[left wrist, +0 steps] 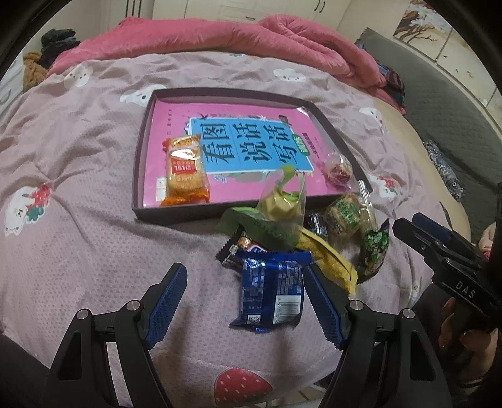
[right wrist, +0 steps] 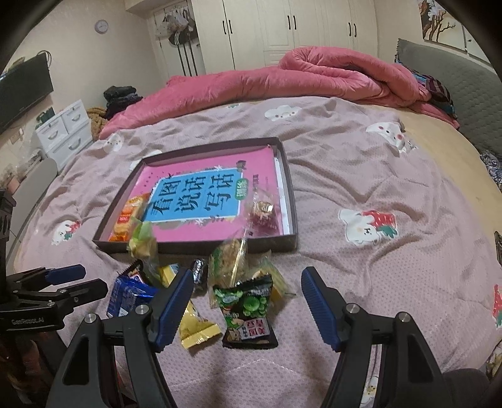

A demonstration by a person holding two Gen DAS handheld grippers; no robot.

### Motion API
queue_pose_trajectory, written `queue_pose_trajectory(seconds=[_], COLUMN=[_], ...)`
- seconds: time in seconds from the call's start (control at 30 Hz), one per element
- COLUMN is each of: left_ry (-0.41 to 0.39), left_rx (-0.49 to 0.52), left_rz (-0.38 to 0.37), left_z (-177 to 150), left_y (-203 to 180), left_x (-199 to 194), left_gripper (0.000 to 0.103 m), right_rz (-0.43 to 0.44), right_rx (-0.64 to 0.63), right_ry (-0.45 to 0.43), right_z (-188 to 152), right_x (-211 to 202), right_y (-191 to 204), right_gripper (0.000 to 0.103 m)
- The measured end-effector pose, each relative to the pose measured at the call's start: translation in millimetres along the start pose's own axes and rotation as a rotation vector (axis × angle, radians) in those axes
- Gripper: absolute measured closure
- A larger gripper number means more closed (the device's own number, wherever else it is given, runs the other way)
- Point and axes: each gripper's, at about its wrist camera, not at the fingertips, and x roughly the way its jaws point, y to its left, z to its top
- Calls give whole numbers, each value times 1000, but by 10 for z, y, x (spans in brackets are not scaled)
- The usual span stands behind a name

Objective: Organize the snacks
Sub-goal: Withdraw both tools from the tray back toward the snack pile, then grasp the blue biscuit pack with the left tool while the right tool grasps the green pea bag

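Both tongs gaping, nothing gripped. Left gripper straddles blue packet; right gripper over green packet. Orange cracker pack already in tray.

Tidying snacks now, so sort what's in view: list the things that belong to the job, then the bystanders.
Job: tray, orange cracker pack, red candy, blue packet, yellow packet, green pea packet, left gripper, right gripper.

Bystanders: pink quilt, book, wardrobe, drawers.

A pink quilt lies bunched at the bed's far side. White wardrobes, a wall clock and a white drawer unit stand beyond.
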Motion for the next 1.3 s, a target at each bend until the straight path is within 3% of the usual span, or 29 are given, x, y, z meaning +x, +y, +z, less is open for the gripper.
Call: queue_pose_trajectory(seconds=[0.63, 0.83, 1.1, 1.3], left_ry=[86, 101, 125, 140], left_rx=[38, 45, 68, 50], left_rz=[-19, -14, 1, -10], left_z=[-102, -122, -142, -157], left_y=[-108, -133, -203, -204], left_x=[224, 279, 388, 472], left_gripper=[25, 25, 25, 25], right_rz=[-11, 27, 90, 114], right_rx=[50, 91, 114, 129], right_ry=[194, 242, 265, 255], right_z=[-158, -185, -206, -199], right_x=[368, 487, 565, 553], right_y=[-99, -152, -166, -189], right_gripper=[32, 33, 59, 65])
